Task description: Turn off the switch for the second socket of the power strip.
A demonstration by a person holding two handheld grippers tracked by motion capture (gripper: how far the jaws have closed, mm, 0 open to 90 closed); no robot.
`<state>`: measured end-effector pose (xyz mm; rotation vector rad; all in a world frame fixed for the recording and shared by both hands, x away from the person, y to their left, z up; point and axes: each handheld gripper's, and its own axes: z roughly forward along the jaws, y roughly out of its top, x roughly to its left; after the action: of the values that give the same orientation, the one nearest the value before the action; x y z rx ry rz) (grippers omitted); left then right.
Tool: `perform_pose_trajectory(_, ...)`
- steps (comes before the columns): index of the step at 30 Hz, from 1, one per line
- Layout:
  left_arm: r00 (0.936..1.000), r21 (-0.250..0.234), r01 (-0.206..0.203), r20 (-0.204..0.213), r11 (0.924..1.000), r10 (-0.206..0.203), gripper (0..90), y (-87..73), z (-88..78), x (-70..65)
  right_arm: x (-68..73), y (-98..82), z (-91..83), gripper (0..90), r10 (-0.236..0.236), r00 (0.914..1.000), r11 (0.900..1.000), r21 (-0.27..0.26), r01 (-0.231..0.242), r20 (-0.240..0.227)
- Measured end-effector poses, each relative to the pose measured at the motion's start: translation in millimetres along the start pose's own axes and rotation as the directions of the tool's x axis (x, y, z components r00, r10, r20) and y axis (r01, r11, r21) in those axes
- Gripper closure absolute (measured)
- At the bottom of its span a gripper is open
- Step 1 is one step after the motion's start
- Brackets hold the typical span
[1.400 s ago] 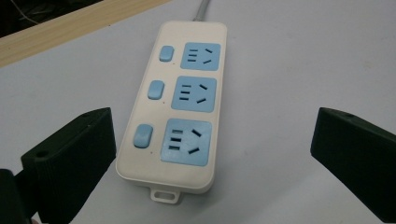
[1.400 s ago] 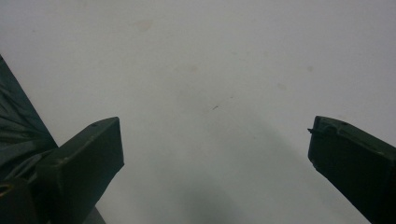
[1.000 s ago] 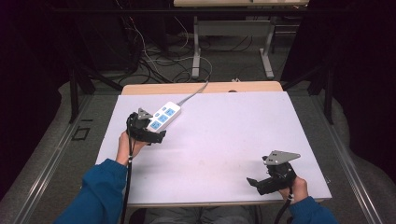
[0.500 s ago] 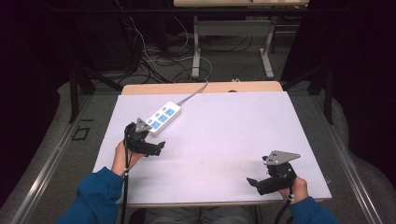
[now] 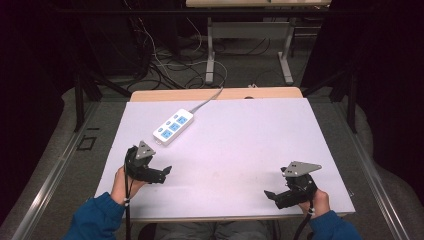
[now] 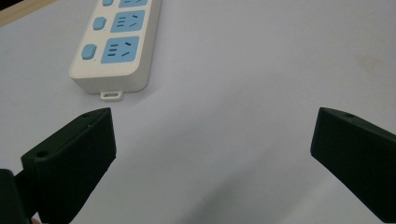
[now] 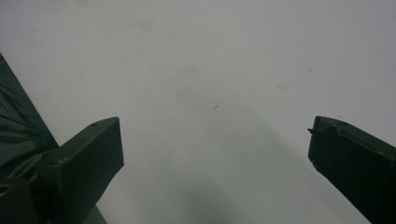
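We hold both grippers wide-jawed and empty: left gripper (image 5: 150,169) near the tabletop's (image 5: 240,150) left edge, right gripper (image 5: 285,192) near its front-right corner. Power strip (image 5: 173,127) lies far-left, untouched; likely we reach next.

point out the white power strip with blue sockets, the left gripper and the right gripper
white plastic power strip with blue sockets (image 5: 173,127), high view, on its middle socket
black left gripper (image 5: 159,173), high view, between its open jaws
black right gripper (image 5: 270,196), high view, between its open jaws

Power strip (image 5: 173,127) on the table (image 5: 240,150), far left, beyond left gripper (image 5: 159,172)
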<state>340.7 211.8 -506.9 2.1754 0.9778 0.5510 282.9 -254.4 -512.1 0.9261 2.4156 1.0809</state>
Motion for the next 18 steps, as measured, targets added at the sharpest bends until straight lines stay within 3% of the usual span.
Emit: perform_pose_trajectory(18, 0.9996, -0.001, -0.026, -0.006, 0.9997, 0.026, 0.1, -33.7, -27.5, -17.4, -0.3, 0.2, -0.3, 2.7, -0.002, 1.0000, 1.000, 0.008, 0.002, -0.006)
